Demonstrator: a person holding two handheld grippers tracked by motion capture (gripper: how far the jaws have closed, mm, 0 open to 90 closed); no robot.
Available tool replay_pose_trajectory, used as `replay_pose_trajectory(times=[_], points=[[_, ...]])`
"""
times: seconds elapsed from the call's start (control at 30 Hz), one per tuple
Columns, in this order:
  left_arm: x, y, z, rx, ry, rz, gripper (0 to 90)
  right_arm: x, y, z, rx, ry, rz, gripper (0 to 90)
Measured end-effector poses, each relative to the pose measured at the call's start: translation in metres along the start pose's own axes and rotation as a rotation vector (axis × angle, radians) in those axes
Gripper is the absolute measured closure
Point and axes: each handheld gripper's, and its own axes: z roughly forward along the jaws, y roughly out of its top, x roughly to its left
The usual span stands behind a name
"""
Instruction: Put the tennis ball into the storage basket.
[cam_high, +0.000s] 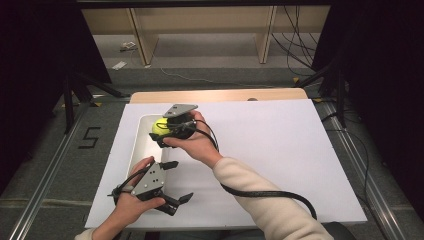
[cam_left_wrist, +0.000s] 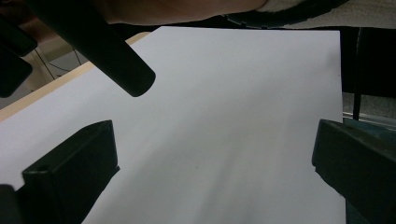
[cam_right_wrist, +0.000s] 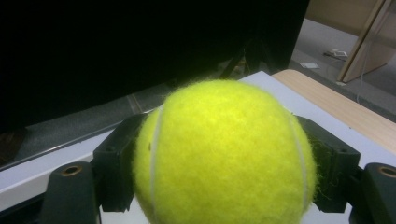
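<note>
one tennis ball clamped above the tray, the other gripper idle

high view: one yellow-green tennis ball (cam_high: 160, 126) sits left of centre in the frame, held in the right gripper (cam_high: 163, 131), whose jaws close on it from either side. it hangs over the far end of a single white tray (cam_high: 138, 150) that lies along the left part of a white sheet (cam_high: 270, 150) covering the table (cam_high: 220, 95). one grey three-cornered plate (cam_high: 180, 109) tops this gripper, and the person's right hand (cam_high: 196, 142) wraps its body. in the lower left of the frame the left gripper (cam_high: 182, 180) rests in the left hand (cam_high: 131, 204), its jaws spread wide with nothing between them, beside the tray's near end. on the floor at the left edge of the frame a black taped mark reads "5" (cam_high: 90, 137). no brand can be read on the ball.

left gripper view: two black jaws stand far apart at the lower left and lower right of the frame, over bare white sheet. a dark cable (cam_left_wrist: 93, 44) crosses the upper left.

right gripper view: the ball (cam_right_wrist: 224, 154) takes the lower middle of the frame, pinched between two black jaws, touching both. its white seam curves down each side; no print is readable.
</note>
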Motion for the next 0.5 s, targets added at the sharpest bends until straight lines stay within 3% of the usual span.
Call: replay_pose_trajectory(times=[0.5], points=[[-0.0013, 0.0007, 0.0007, -0.002, -0.002, 0.003, 0.0, 0.0012, 0.0014, 0.0040, 0.001, 0.011, 0.004, 25.8]])
